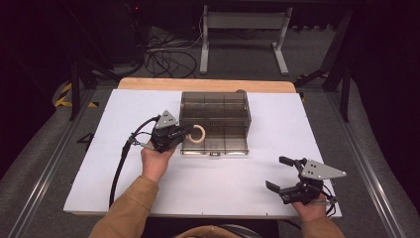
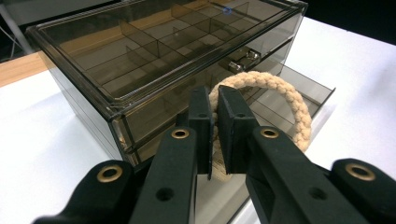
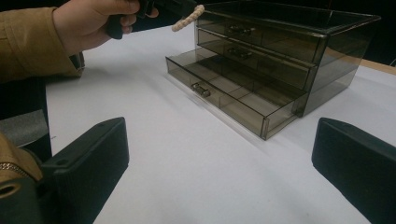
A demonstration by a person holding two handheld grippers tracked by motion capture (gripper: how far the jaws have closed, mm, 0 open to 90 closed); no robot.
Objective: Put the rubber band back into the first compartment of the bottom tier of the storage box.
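Observation:
A smoky clear drawer box (image 1: 215,110) stands mid-table, its bottom drawer (image 1: 214,145) pulled out toward me. My left gripper (image 1: 184,132) is shut on a beige rope ring (image 1: 198,134) and holds it above the open drawer's left end. In the left gripper view the rope ring (image 2: 280,100) is pinched between the two jaws, right by the box's corner (image 2: 116,116). My right gripper (image 1: 281,173) stands wide open near the table's front right, holding nothing, and it faces the open drawer (image 3: 233,100).
The box sits on a white sheet (image 1: 208,183) over a wooden table (image 1: 148,83). Behind the table are a desk frame (image 1: 243,34) and loose cables (image 1: 166,54) on the floor. The drawer has a small metal handle (image 3: 201,88).

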